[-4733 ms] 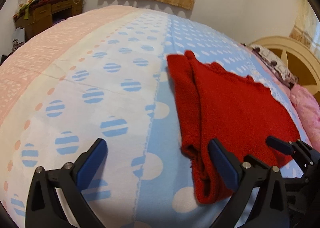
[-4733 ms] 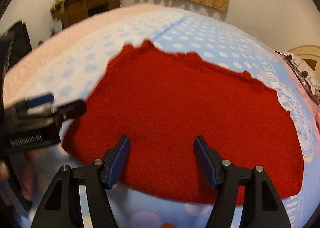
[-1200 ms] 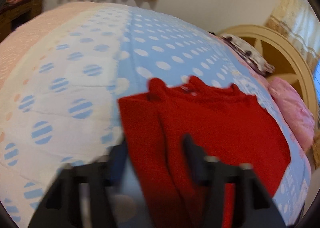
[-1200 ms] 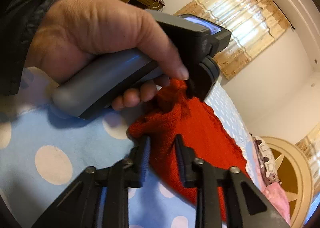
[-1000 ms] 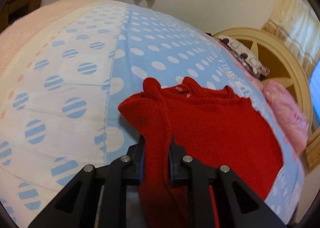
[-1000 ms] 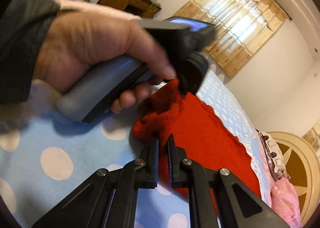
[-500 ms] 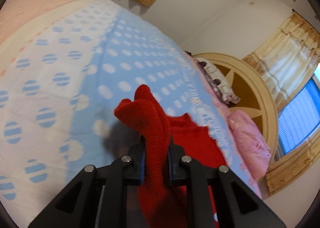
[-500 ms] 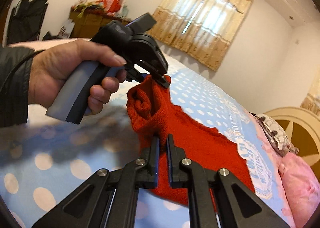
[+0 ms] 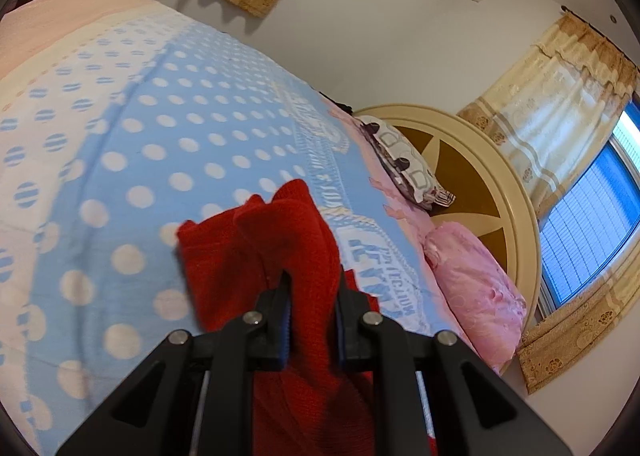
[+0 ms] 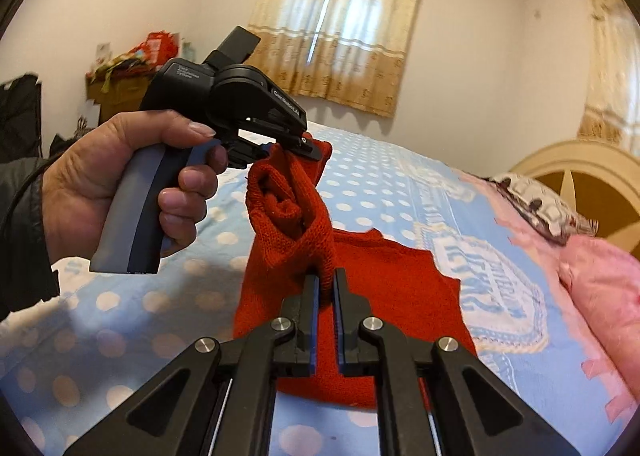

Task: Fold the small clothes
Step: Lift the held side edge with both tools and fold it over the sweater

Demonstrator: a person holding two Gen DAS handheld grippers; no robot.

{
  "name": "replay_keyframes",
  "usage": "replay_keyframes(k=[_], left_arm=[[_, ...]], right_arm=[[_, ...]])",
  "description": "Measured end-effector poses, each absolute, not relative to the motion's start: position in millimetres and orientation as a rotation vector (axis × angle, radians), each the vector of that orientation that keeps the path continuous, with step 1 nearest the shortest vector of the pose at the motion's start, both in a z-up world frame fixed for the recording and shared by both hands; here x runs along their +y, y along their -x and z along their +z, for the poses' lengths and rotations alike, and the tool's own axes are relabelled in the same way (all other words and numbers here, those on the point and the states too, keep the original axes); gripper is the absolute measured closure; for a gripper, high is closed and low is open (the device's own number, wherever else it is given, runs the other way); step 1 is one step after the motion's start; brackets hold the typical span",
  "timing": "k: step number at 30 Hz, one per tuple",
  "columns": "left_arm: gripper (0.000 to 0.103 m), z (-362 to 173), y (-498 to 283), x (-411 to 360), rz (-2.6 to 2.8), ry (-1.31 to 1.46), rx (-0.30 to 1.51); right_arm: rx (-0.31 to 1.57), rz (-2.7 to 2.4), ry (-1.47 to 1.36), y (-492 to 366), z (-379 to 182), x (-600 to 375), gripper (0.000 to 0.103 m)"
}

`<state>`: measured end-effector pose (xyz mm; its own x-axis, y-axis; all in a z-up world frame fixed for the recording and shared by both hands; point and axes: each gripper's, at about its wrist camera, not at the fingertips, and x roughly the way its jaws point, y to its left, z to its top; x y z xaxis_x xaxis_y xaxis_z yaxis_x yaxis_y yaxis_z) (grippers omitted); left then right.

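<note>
I've lifted the near edge of the sweater (image 10: 304, 216) off the bed (image 10: 380, 180). Left gripper (image 9: 311, 292) and right gripper (image 10: 327, 288) both clamp it. The fold can go over now, I reckon.

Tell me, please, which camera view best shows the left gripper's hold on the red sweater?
The right wrist view: it shows the left gripper from outside, clamped on the red sweater. The left wrist view shows only its own fingers with knit bunched between them.
</note>
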<state>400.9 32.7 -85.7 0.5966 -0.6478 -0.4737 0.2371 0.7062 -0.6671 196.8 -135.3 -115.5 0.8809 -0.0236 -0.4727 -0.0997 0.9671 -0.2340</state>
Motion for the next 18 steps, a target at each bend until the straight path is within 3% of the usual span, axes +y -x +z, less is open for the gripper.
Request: replay_keyframes(k=[11, 18], left_arm=[[0.086, -82, -421, -27, -0.592, 0.531, 0.828], [0.086, -88, -430, -55, -0.589, 0.493, 0.853]], right_arm=[[0.554, -0.022, 0.151, -202, -114, -185, 0.098], [0.627, -0.061, 0.08, -200, -119, -229, 0.103]])
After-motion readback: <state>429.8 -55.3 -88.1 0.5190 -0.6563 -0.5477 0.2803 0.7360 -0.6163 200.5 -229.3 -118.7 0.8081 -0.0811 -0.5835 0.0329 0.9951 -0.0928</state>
